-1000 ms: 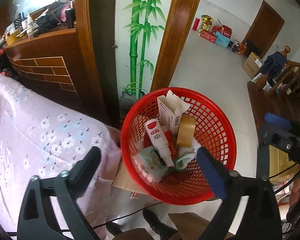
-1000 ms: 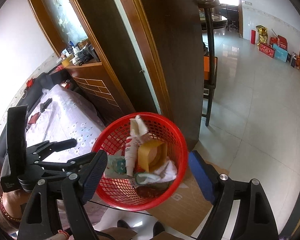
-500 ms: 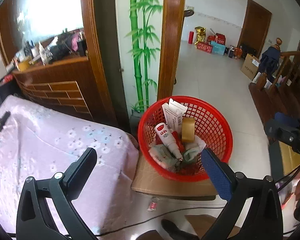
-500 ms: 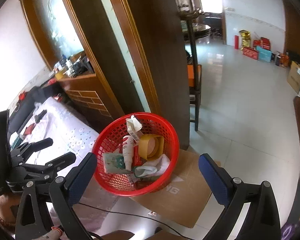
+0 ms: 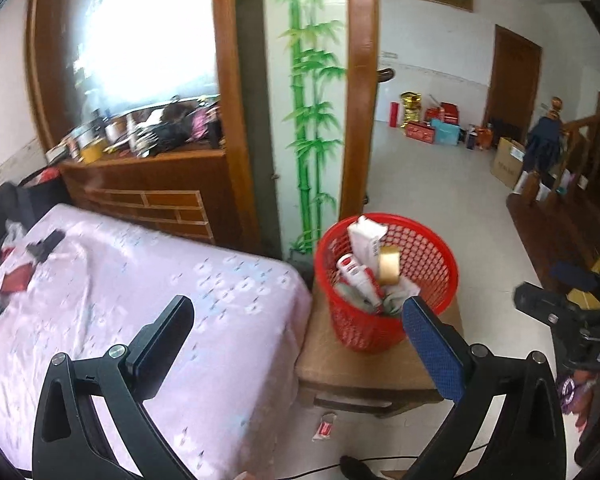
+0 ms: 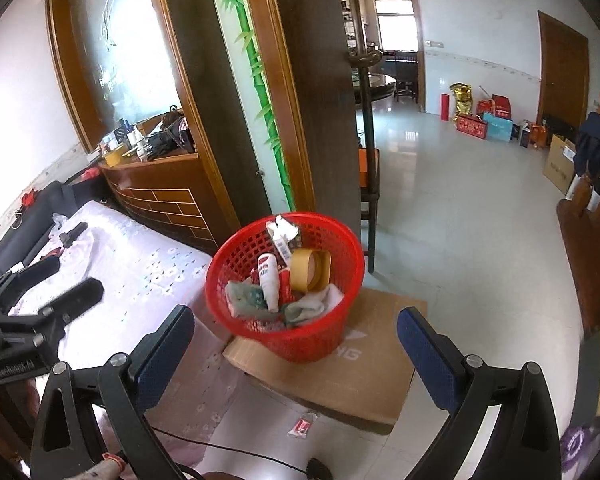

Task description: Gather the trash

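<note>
The red basket (image 6: 284,284) stands on a flat cardboard box (image 6: 340,376) on the floor, just beside the corner of the bed (image 5: 148,320) with its pink flowered cover. It sits toward the box's bed-side edge, low enough, it seems, for trash to be dropped in from above. Inside it lie a white bottle (image 6: 269,276), a tape roll (image 6: 310,270), an opened carton (image 6: 282,236) leaning on the far wall, and crumpled wrappers at the bottom.

The right gripper (image 6: 296,336) points down at the basket with its jaws spread as wide as they go after just opening, and nothing is between them. The left gripper (image 5: 296,332) is also spread wide and empty, aimed past the bed's corner toward the basket.

One small red-and-white wrapper (image 5: 324,430) lies on the floor tiles just off the box's near edge; it is probably trash that missed the basket or has yet to be picked up. A few dark and red items (image 5: 40,248) rest near the bed's far left edge, too blurred to name.
</note>
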Action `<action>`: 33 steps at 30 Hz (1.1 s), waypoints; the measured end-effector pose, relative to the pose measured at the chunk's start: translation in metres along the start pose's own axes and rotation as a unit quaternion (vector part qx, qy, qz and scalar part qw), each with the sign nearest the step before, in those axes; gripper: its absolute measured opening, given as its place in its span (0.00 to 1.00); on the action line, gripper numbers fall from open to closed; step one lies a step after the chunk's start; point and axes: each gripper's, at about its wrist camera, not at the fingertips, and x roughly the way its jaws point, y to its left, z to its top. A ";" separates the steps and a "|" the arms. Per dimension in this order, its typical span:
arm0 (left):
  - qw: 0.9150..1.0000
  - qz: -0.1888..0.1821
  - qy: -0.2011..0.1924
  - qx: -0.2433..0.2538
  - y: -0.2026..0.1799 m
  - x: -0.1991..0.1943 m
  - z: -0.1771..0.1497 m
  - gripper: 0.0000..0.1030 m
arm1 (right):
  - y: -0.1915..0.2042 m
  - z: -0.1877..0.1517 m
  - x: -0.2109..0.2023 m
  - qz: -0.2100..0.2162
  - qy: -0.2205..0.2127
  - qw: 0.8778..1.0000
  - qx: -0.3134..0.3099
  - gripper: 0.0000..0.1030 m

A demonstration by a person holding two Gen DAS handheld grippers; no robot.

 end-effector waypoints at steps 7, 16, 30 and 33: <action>1.000 0.010 -0.012 0.008 0.014 -0.024 -0.024 1.00 | 0.021 -0.025 -0.030 -0.017 -0.012 1.000 -0.010 1.00; 0.999 -0.013 -0.037 0.010 0.019 -0.050 -0.039 1.00 | 0.038 -0.055 -0.061 -0.027 -0.027 0.999 -0.004 1.00; 0.999 0.011 -0.034 0.036 0.008 -0.062 -0.054 1.00 | 0.048 -0.059 -0.072 -0.029 -0.039 0.999 -0.009 1.00; 0.999 0.010 -0.034 0.032 0.011 -0.063 -0.053 1.00 | 0.048 -0.058 -0.072 -0.029 -0.040 0.999 -0.011 1.00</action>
